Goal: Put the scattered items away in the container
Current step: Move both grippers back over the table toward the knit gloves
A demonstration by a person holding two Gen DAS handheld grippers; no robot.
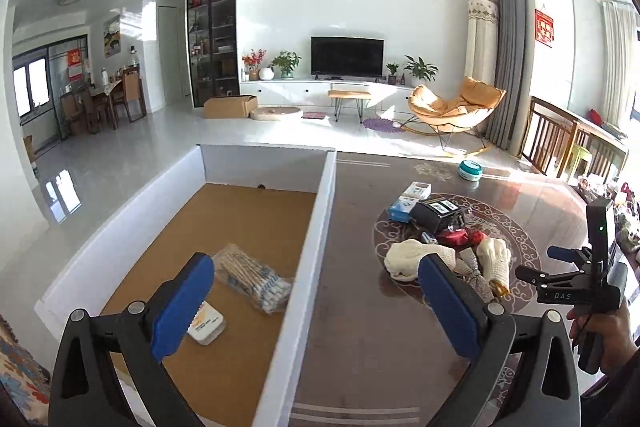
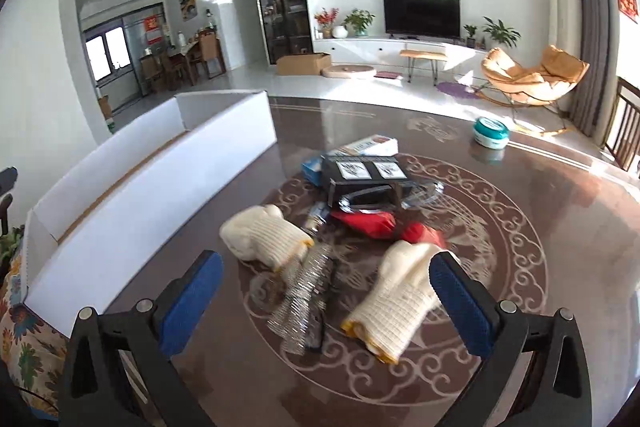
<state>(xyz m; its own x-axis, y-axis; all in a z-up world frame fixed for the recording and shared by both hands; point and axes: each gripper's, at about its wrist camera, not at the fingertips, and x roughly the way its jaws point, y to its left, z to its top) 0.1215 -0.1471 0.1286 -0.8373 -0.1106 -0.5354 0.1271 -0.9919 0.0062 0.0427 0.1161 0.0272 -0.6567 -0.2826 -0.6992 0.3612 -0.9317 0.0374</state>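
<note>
Beside white box (image 2: pixel 152 183), right glove (image 2: pixel 394 301) lying diagonally, cuff nearest camera

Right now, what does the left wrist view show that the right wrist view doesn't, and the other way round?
Only the left wrist view shows the box floor, with a cotton swab packet and a small white tin on it, plus the right gripper from the side in a hand. Only the right wrist view shows the metal scrubber in full. Both share the white box, two knit gloves, the black box, the teal tin and open jaws.
</note>
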